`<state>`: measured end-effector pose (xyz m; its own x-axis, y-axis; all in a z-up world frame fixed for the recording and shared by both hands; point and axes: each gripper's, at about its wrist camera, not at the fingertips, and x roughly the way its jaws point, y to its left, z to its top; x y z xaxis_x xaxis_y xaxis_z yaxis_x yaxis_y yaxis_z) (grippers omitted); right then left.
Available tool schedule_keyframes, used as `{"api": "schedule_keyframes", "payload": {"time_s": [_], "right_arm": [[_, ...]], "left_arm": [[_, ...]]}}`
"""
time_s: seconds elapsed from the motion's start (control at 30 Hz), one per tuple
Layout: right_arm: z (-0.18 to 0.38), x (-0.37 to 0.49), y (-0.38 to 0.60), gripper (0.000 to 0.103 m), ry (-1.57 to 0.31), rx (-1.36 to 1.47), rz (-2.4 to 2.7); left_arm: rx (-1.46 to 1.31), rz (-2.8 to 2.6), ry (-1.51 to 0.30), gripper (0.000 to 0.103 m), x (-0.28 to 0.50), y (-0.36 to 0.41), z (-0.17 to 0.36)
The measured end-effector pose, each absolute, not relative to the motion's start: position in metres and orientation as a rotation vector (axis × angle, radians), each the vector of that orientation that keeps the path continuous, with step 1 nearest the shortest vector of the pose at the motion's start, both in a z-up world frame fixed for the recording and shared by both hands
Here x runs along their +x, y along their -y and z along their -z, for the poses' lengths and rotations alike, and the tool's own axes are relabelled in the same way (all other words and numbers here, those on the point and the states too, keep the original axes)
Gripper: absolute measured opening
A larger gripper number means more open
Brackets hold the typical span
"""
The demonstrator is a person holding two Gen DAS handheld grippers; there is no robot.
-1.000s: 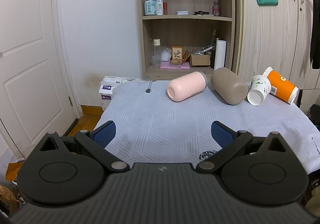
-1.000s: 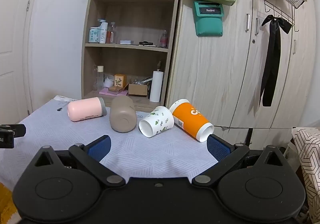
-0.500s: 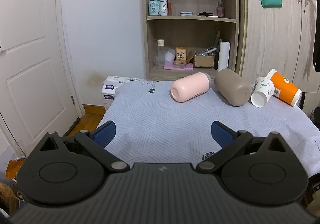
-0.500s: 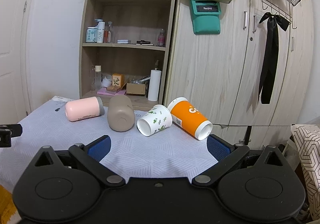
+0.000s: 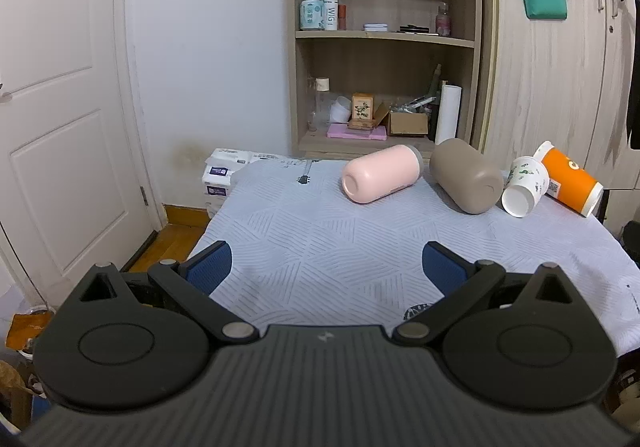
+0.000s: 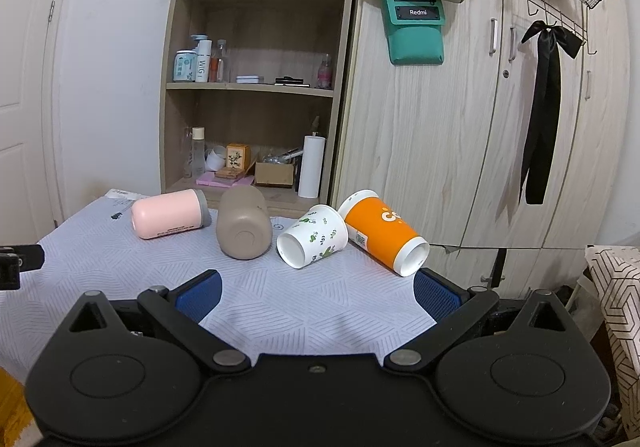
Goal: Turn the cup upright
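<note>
Green pouch (image 6: 416, 29) reads "Redmi"; white bottle (image 6: 203, 61) "WIGI".

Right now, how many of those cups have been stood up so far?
None yet. The pink cup, brown cup, white leaf-print cup and orange cup all lie on their sides on the tablecloth. The left gripper and right gripper are open and hold nothing. All four flips remain.

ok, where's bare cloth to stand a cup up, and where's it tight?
Free: the near half of the cloth, between the open right gripper and the row of cups; also the left side in front of the pink cup.
Crowded: the far edge, where the tan cup, white cup and orange cup lie close together.
</note>
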<state>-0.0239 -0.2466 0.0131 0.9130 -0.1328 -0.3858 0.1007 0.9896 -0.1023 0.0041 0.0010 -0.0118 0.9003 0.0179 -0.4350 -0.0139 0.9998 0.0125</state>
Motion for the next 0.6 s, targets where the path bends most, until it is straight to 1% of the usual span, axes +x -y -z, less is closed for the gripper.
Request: {"api": "schedule_keyframes", "payload": {"time_s": [0.6], "right_arm": [[-0.0112, -0.0232, 0.2426, 0.103, -0.404, -0.082, 0.117]], "left_arm": [[-0.01, -0.015, -0.456, 0.103, 0.0036, -0.0051, 0.0118]]}}
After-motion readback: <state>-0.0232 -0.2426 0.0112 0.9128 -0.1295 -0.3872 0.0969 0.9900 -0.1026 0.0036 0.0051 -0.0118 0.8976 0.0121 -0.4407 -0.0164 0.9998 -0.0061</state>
